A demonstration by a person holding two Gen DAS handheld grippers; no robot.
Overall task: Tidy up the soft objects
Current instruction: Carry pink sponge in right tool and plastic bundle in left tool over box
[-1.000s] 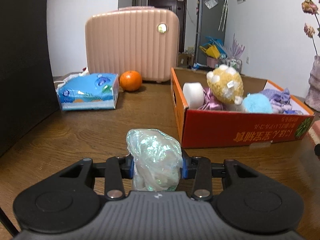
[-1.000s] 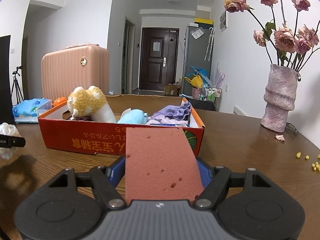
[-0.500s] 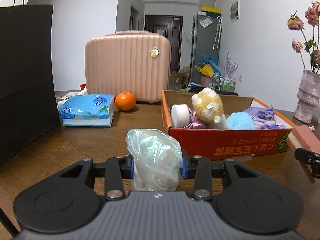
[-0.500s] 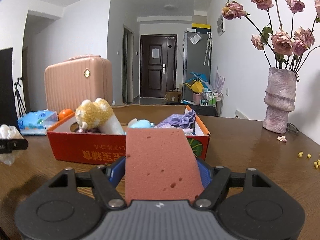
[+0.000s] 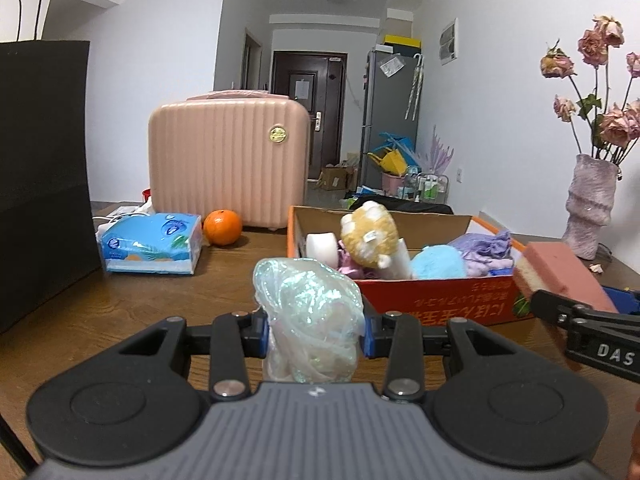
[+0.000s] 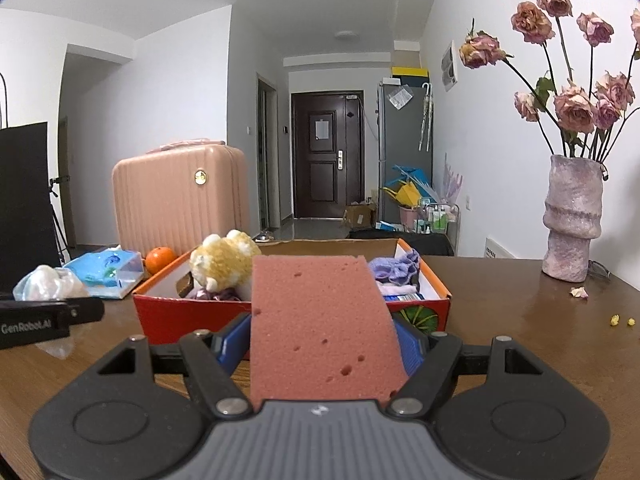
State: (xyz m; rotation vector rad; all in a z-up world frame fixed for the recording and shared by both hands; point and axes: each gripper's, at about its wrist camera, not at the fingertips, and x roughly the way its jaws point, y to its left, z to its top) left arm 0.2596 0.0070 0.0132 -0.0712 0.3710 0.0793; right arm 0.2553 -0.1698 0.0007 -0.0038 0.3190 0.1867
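Observation:
My left gripper is shut on a crumpled iridescent plastic bag, held above the wooden table in front of the orange cardboard box. My right gripper is shut on a pink sponge, held before the same box. The box holds a yellow plush toy, a white roll, a blue fluffy ball and purple cloth. The sponge and right gripper show at the right in the left wrist view. The bag shows at the left in the right wrist view.
A pink suitcase, an orange and a blue tissue pack stand behind left of the box. A black paper bag is at the far left. A vase of dried roses stands at the right, with petals and crumbs near it.
Both grippers have risen and pulled back from the box, each still holding its object. The box now looks smaller and lower, and the right gripper has come into the left wrist view.

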